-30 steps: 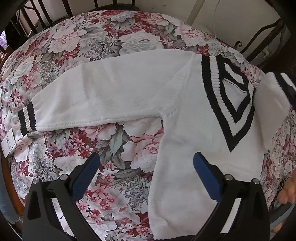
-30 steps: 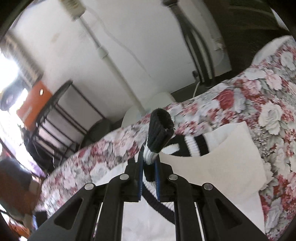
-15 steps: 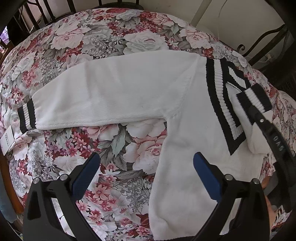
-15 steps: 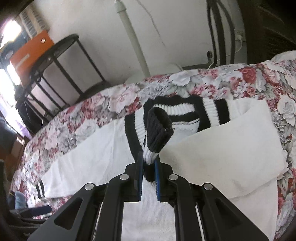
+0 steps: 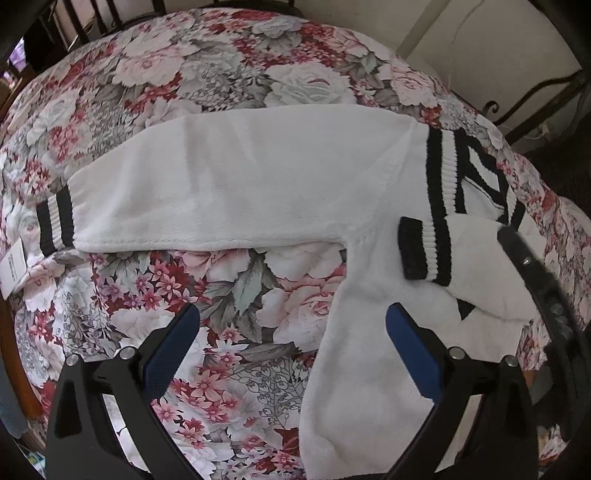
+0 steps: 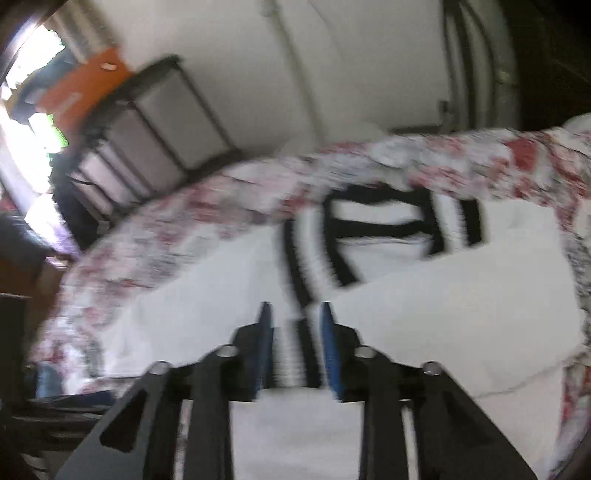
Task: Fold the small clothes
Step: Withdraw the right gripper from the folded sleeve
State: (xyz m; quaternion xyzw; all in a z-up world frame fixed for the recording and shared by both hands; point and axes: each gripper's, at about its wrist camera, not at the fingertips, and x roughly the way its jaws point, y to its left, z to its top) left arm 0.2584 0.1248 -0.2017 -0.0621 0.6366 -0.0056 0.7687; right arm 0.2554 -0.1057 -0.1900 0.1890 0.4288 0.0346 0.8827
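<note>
- Left wrist view: our left tool (image 5: pixel 291 328) hovers apart above the counter (image 5: pixel 229 74), sweater (image 5: pixel 258 177) spread flat for folding.
- Our right tool (image 6: pixel 295 314) sits parted around the cuff (image 6: pixel 295 354), apparently laying that sleeve across the chest.

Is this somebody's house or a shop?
Most likely a home, perhaps a dining corner. A white sweater lies on a flowered tablecloth, dark chair backs stand behind the table, and a metal shelf rack stands by a plain wall.
</note>
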